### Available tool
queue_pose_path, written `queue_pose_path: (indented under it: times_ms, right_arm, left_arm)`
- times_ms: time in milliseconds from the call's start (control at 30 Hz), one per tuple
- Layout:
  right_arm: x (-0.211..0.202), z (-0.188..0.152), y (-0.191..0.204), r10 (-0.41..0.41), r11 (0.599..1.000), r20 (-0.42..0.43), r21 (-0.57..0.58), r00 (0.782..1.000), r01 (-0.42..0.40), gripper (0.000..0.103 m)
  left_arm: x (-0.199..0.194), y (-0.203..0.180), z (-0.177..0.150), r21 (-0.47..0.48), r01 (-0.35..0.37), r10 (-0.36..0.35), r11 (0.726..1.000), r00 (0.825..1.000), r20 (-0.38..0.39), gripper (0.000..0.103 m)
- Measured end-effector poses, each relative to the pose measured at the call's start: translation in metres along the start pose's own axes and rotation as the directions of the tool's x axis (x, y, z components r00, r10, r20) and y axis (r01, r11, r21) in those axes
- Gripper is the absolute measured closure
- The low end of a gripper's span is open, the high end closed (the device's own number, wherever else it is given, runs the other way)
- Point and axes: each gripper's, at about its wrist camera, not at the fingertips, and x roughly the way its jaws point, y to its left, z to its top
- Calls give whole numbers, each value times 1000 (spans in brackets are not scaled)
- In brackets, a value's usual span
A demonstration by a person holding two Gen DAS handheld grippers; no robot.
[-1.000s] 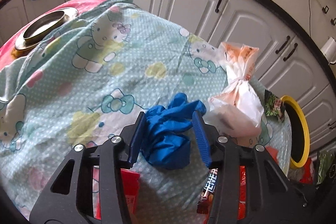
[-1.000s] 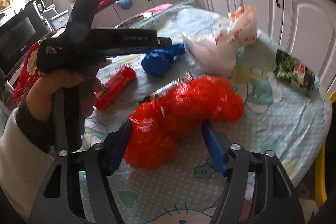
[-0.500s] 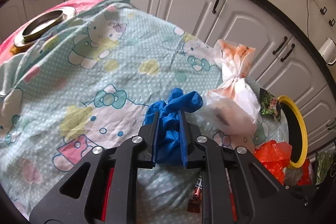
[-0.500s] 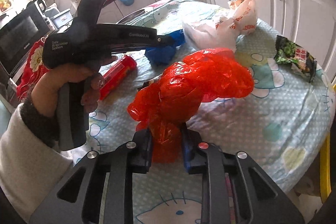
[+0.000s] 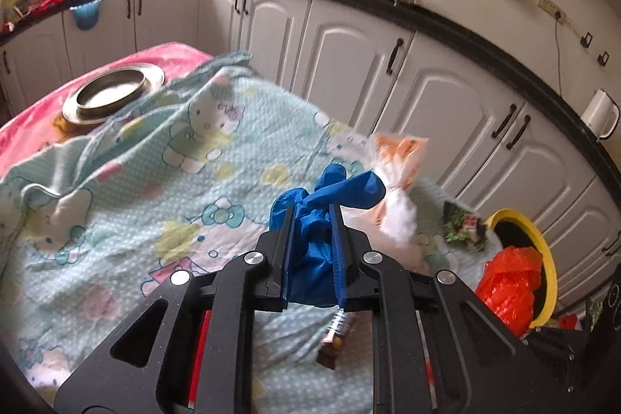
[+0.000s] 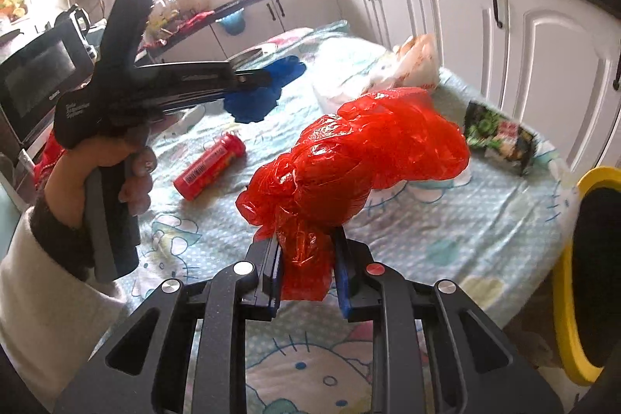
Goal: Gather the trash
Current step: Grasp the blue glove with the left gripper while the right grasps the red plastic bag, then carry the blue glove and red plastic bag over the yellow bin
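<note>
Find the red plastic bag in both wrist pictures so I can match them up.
Left wrist: red bag at the lower right, in front of the yellow bin.
Right wrist: red bag at centre, clamped in the right gripper.
Shared landmark: the white and orange bag on the tablecloth.

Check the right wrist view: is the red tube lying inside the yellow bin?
No, the red tube lies on the tablecloth, apart from the yellow bin.
</note>
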Motion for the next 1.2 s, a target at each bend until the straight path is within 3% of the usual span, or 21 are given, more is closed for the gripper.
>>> queue_pose_path:
  times_ms: [333, 1200]
  right_arm:
    - [-41, 10, -16, -40, 999, 84, -18, 996, 42, 82]
    - [-129, -1, -88, -220, 975, 184, 64, 958, 212, 82]
  left_arm:
    - [-26, -42, 2, 55, 60, -62, 997, 997, 45, 92]
    - [-30, -150, -18, 193, 210, -219, 959, 975, 29, 92]
